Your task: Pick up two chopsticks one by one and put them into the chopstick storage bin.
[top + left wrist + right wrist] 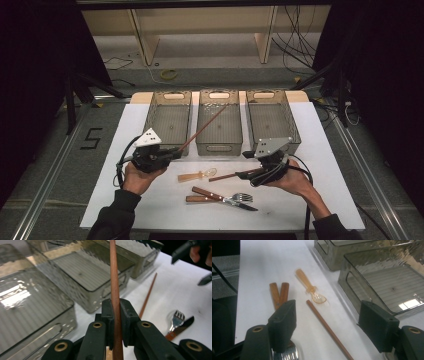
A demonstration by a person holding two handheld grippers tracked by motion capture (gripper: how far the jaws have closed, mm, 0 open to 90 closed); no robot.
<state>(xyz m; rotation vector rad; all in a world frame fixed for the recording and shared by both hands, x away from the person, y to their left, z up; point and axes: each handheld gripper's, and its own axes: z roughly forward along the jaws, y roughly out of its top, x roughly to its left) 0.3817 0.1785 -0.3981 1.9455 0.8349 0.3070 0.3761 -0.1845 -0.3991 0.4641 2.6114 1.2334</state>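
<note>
My left gripper is shut on a long brown chopstick that slants up to the right over the middle bin. In the left gripper view the chopstick stands clamped between the jaws of that gripper. A second chopstick lies on the white mat. My right gripper hovers at its right end. In the right gripper view that gripper is open, its pads standing wide on either side of the lying chopstick without touching it.
Three smoky clear bins line the mat's far side. An amber plastic spoon lies left of the loose chopstick. A wood-handled knife and fork lie nearer the front edge. The mat ends right of my right hand.
</note>
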